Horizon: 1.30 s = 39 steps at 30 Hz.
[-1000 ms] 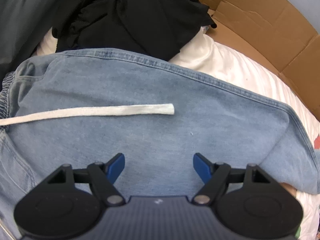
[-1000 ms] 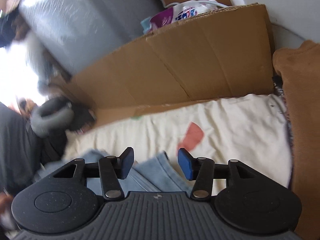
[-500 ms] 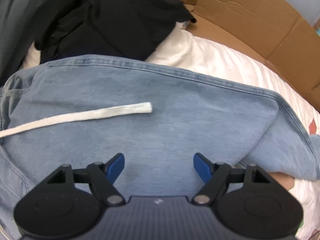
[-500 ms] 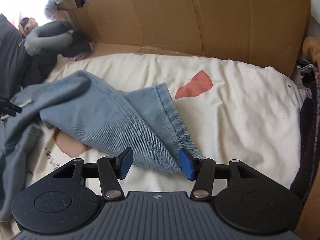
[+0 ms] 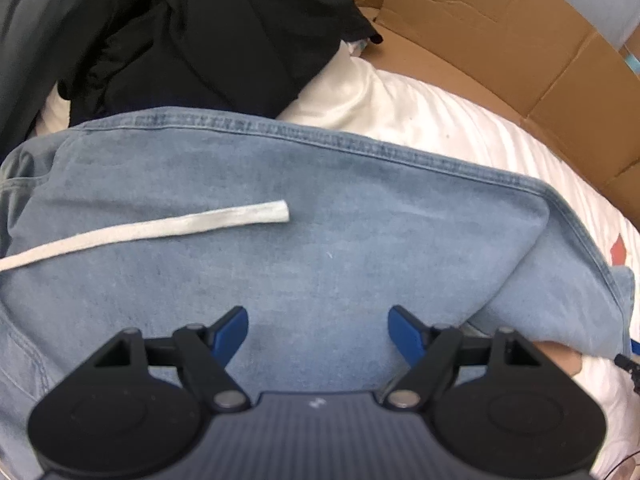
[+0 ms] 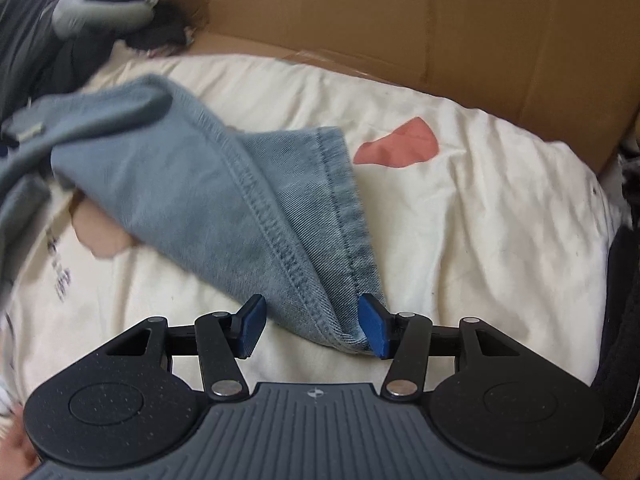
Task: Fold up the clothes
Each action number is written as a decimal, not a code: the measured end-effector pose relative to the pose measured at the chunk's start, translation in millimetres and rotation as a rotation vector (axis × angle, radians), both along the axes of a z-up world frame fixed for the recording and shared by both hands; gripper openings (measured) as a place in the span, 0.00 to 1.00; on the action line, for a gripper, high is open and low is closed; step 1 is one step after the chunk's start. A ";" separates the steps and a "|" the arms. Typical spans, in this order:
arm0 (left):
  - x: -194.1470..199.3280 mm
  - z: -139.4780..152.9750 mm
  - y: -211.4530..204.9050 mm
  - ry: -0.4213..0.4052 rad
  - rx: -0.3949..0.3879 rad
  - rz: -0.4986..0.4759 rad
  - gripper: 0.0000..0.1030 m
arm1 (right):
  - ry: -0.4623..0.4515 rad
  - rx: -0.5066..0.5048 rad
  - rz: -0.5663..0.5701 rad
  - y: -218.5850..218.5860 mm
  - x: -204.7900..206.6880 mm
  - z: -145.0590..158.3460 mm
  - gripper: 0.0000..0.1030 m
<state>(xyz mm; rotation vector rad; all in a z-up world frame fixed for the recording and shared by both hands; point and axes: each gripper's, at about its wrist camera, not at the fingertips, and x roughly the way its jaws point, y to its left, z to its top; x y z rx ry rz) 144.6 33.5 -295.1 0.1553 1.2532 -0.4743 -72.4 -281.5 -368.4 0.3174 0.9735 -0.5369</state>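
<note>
Both grippers, left [image 5: 318,330] and right [image 6: 312,326], fingers apart over blue jeans [image 5: 320,240]; black clothes [image 5: 208,44] (heaped) and cardboard [image 6: 400,32] behind.

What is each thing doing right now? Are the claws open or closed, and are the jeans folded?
Left gripper: open, above the jeans, holding nothing.
Right gripper: open, hem corner between its fingers, not pinched.
Jeans: spread out, one leg doubled over.
Drawstring: loose, lying on the jeans.
Black clothes: heaped, unfolded.
Cardboard box: flattened open.
Sheet: wrinkled.
</note>
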 end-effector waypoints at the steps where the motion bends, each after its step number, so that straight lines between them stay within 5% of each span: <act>1: 0.0 -2.3 0.7 0.002 0.006 0.005 0.77 | 0.009 -0.015 0.007 2.6 1.1 -1.6 0.49; 3: -0.1 -6.0 2.5 0.011 0.013 0.019 0.77 | 0.021 -0.027 0.014 5.5 2.4 -1.8 0.28; 4: 0.5 -6.6 2.8 0.014 0.013 0.023 0.77 | 0.024 -0.024 0.009 5.6 2.6 -0.7 0.08; 5: 1.2 -6.9 2.9 0.015 0.013 0.027 0.77 | 0.021 -0.021 -0.006 4.9 2.3 1.9 0.02; 14: 3.8 2.6 2.7 -0.002 -0.002 0.043 0.77 | -0.079 -0.142 -0.044 3.8 -1.4 53.3 0.01; 20: 2.3 7.9 1.2 -0.014 -0.008 0.043 0.77 | -0.183 -0.117 -0.113 -12.7 1.6 78.3 0.01; 39: 9.4 36.8 3.7 -0.042 -0.104 0.065 0.77 | -0.261 -0.191 -0.165 -100.1 101.2 111.7 0.01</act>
